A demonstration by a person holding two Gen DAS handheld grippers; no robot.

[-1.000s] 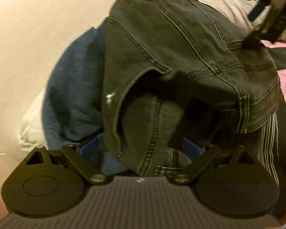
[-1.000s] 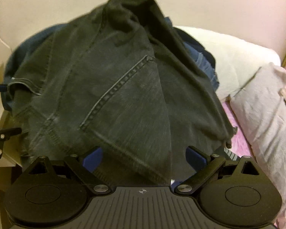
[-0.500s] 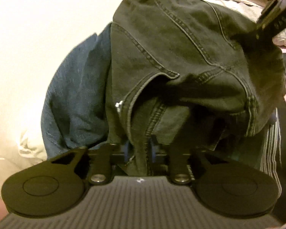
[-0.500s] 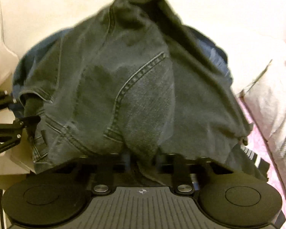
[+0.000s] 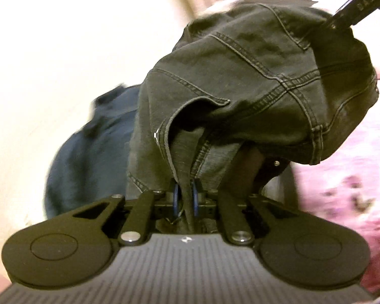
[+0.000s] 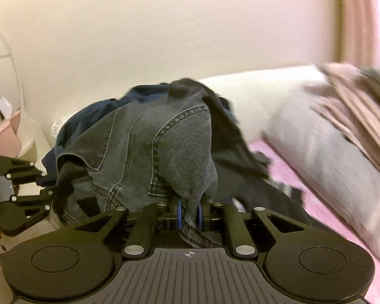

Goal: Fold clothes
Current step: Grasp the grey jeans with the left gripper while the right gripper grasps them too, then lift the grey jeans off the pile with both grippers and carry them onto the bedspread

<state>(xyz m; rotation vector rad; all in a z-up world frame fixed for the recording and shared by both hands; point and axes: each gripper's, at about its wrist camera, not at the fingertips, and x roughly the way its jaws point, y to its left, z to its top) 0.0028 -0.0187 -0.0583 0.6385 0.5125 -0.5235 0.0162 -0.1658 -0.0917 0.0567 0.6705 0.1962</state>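
Clamped tight in the left wrist view, my left gripper [image 5: 184, 198] has its blue pads [image 5: 175, 197] pinching a seamed edge of the dark grey denim jeans [image 5: 240, 83]. From there the jeans rise straight up and forward, bunched into a mound with a pocket opening gaping just above the pads. My right gripper [image 5: 359, 2] reaches in at the top right corner and meets the far upper side of the same jeans. A dark blue denim garment [image 5: 93, 152] lies behind the jeans to the left, and the pink patterned bedspread [image 5: 342, 177] carries everything on the right.

Seen from the right wrist, my right gripper [image 6: 189, 214] is likewise closed, its blue pads [image 6: 179, 214] biting a fold of the grey jeans [image 6: 144, 157], which heap up directly in front. My left gripper [image 6: 50, 192] shows at the left edge, touching the jeans' waistband side. A grey pillow [image 6: 324, 157] lies on the bedspread [image 6: 316, 202] to the right, blurred.
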